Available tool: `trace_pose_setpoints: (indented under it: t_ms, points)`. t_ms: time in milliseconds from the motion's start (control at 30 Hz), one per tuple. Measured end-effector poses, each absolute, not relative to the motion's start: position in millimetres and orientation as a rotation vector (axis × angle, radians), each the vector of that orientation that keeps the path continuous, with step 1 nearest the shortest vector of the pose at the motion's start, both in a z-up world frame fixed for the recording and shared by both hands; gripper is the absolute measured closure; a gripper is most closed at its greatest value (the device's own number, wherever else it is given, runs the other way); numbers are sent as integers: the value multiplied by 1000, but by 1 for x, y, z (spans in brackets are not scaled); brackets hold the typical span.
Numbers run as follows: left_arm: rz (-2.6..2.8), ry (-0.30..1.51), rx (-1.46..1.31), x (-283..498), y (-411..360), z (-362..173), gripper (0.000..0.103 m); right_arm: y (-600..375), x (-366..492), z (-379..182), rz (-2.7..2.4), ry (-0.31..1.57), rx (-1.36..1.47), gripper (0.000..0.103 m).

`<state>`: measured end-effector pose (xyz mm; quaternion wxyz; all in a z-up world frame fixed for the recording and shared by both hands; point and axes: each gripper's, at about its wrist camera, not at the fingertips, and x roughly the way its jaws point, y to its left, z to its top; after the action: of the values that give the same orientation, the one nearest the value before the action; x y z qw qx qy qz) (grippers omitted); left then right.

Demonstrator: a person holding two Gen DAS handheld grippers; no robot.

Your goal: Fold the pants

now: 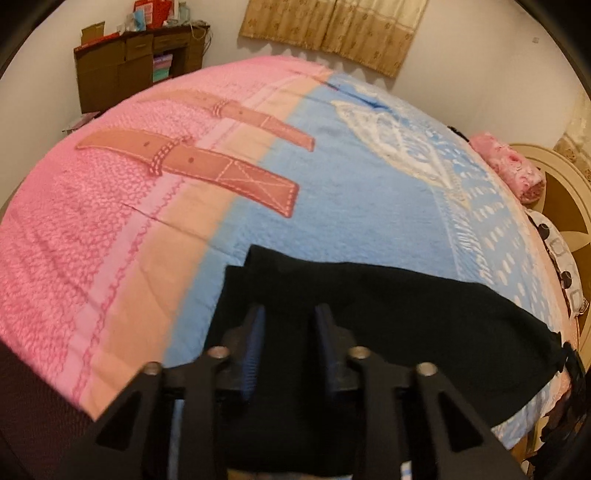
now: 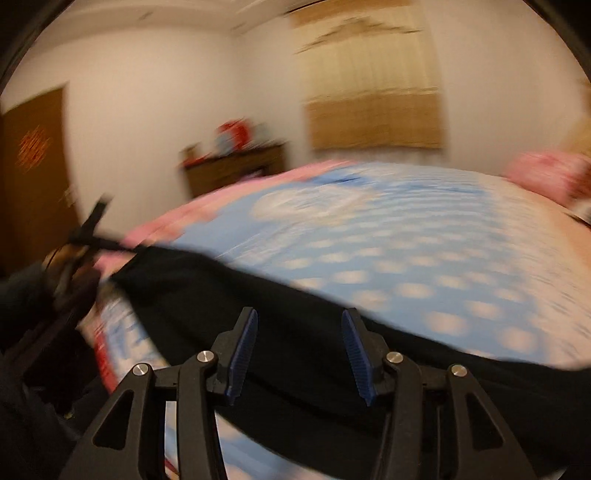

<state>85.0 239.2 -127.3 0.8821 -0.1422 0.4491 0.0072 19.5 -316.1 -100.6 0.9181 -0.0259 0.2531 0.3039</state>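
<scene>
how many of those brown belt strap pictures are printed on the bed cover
2, both on the bed cover's pink half in the left wrist view: nearer strap, farther strap behind it. The black pants may hide more.

- I count one pair of black pants (image 1: 369, 295), lying on the bed.
- I see one bedspread (image 1: 110, 258), pink on one side and blue on the other.
- Two brown belt-strap prints (image 1: 192, 162) show on its pink part.
- One rolled pink blanket (image 1: 513, 166) sits by the headboard.
- One polka-dot pillow (image 1: 554, 254) lies just beside it.
- I count one brown cabinet (image 1: 122, 70) against the wall.
- One tan curtain (image 1: 332, 29) hangs above the bed.
- I work two grippers: the left gripper (image 1: 290, 314) and the right gripper (image 2: 299, 321), two fingers each.
</scene>
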Motion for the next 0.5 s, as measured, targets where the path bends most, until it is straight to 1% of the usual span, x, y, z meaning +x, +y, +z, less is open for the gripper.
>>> trace_pose_setpoints:
  t_ms: [100,200,300,367,400,433,467,500]
  points:
    - [-1,930,-287,87,241,-127,97,-235,18,-116,754,569,-216,54]
    - [-12,914,-277,89,242,-123,100,-171,6,-131,826,521,-436,54]
    - [-17,885,-284,94,247,-116,101,-138,-2,-147,854,500,-560,54]
    - [-14,859,-306,99,254,-111,101,-123,0,-155,844,494,-625,64]
    - [-12,852,-310,102,256,-109,101,-120,2,-158,837,506,-646,78]
    - [-14,851,-313,104,258,-109,101,-118,6,-160,830,522,-655,82]
    - [-18,851,-317,106,260,-109,101,-118,10,-162,829,534,-653,83]
    - [-22,851,-319,107,260,-110,101,-118,12,-162,833,540,-650,88]
